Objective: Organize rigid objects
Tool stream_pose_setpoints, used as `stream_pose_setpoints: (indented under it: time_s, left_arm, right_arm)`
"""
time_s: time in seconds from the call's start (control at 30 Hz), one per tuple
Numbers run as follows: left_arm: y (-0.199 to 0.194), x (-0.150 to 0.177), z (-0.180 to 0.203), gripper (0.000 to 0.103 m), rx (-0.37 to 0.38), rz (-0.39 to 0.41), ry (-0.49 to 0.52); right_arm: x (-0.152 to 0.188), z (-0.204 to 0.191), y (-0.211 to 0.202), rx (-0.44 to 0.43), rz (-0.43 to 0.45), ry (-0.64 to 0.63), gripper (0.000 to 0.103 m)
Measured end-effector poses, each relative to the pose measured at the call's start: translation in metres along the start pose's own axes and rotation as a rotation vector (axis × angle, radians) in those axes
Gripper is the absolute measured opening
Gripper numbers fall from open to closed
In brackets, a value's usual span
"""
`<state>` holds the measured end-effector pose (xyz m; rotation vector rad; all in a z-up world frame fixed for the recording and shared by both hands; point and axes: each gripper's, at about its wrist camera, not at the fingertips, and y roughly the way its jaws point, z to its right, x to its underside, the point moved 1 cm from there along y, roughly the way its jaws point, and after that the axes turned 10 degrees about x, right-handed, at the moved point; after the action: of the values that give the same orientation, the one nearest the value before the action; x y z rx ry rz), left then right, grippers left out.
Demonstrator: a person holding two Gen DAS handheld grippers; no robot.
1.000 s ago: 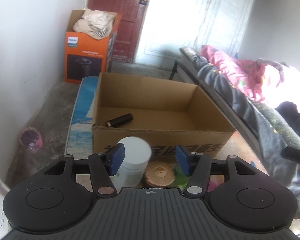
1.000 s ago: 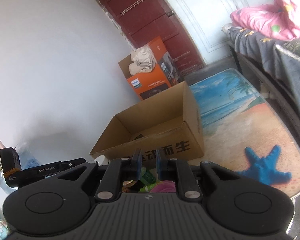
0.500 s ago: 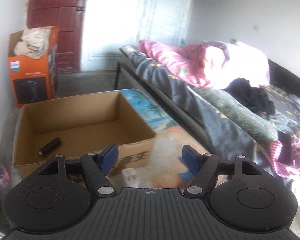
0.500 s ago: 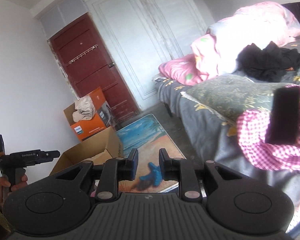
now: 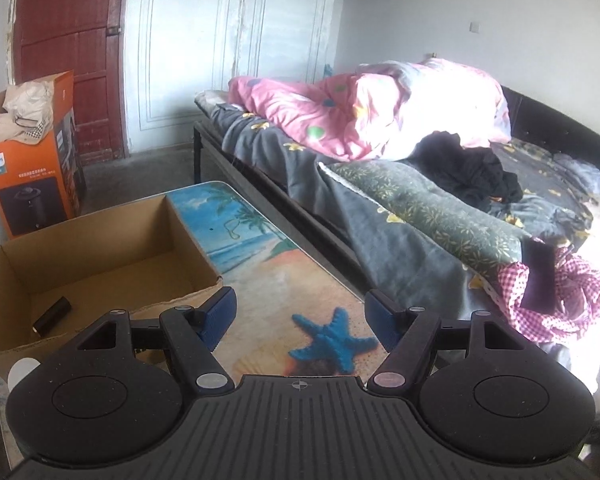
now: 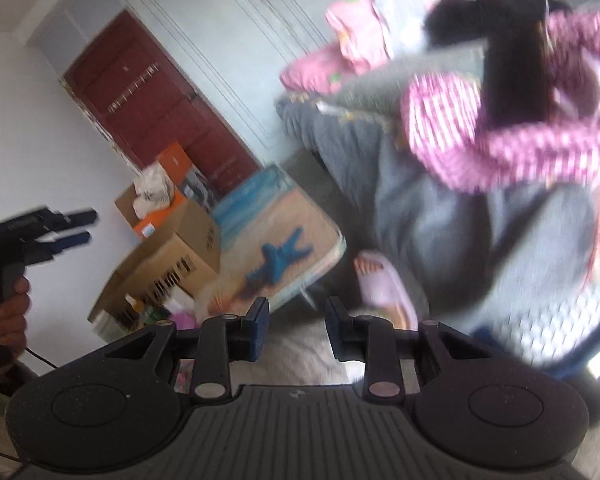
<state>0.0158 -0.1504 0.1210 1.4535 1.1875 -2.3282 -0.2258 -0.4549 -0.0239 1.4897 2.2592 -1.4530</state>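
The far-left orange box (image 5: 28,172) reads PHILIPS. Only the left view shows the tube (image 5: 52,317) inside the carton (image 5: 100,240). Left gripper (image 5: 300,316) and right gripper (image 6: 296,326): jaws apart, empty.

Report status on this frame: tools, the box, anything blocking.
Left tool open, empty. Right tool open, empty, view blurred. Cardboard box holds one dark cylinder. Nothing between the fingers.

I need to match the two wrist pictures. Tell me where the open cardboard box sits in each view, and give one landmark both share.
Left wrist: the cardboard box sits at lower left, open, with a small dark cylinder inside.
Right wrist: the same box is left of centre, blurred, seen from outside.
Shared landmark: the blue starfish printed on the tabletop beside the box.
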Motion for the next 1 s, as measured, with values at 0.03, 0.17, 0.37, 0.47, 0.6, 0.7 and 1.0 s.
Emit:
stream_pose_setpoints:
  time_s: [0.03, 0.17, 0.37, 0.47, 0.6, 0.7, 1.0]
  left_arm:
    - [0.0, 0.0, 0.002, 0.071, -0.001, 0.003, 0.002]
    - [0.001, 0.005, 0.003, 0.071, -0.002, -0.009, 0.002]
    - [0.008, 0.008, -0.002, 0.071, 0.011, -0.027, 0.0]
    - [0.011, 0.007, -0.006, 0.071, 0.018, -0.032, -0.011]
    - [0.016, 0.006, -0.012, 0.071, 0.014, -0.038, -0.012]
    - [0.02, 0.008, -0.016, 0.071, 0.006, -0.05, -0.016]
    - [0.036, 0.007, -0.038, 0.071, -0.036, -0.089, -0.034]
  right_arm:
    - [0.012, 0.008, 0.023, 0.023, -0.077, 0.036, 0.033]
    - [0.055, 0.041, 0.108, 0.153, -0.313, 0.19, 0.033]
    - [0.105, 0.086, 0.209, 0.263, -0.563, 0.385, 0.033]
    - [0.13, 0.115, 0.251, 0.336, -0.66, 0.483, 0.033]
    - [0.166, 0.156, 0.294, 0.466, -0.758, 0.584, 0.033]
    - [0.194, 0.187, 0.311, 0.539, -0.815, 0.711, 0.033]
    - [0.233, 0.228, 0.34, 0.634, -0.845, 0.858, 0.033]
